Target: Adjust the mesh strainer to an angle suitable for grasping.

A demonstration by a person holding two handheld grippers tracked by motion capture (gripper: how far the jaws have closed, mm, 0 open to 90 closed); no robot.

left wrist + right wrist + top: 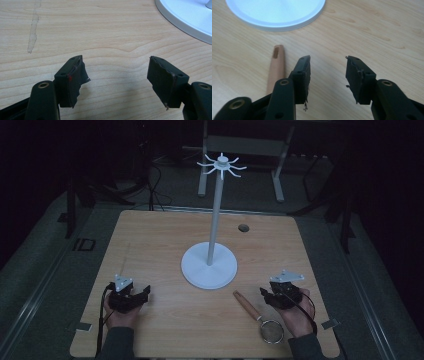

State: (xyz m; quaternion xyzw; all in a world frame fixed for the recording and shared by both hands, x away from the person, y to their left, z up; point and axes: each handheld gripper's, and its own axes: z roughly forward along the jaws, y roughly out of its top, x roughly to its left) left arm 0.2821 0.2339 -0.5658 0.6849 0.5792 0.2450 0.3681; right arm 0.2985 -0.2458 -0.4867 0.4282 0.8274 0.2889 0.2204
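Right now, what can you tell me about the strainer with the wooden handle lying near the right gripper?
The strainer lies flat on the wooden table, between the white stand's round base and the right gripper. Its handle looks like light, smooth wood, rounded at the end, with a slot for hanging. The handle points up and left toward the base; the round metal-rimmed mesh end lies near the table's front edge, by the person's right hand. Nothing grips it: the right gripper's jaws stand apart beside the handle.
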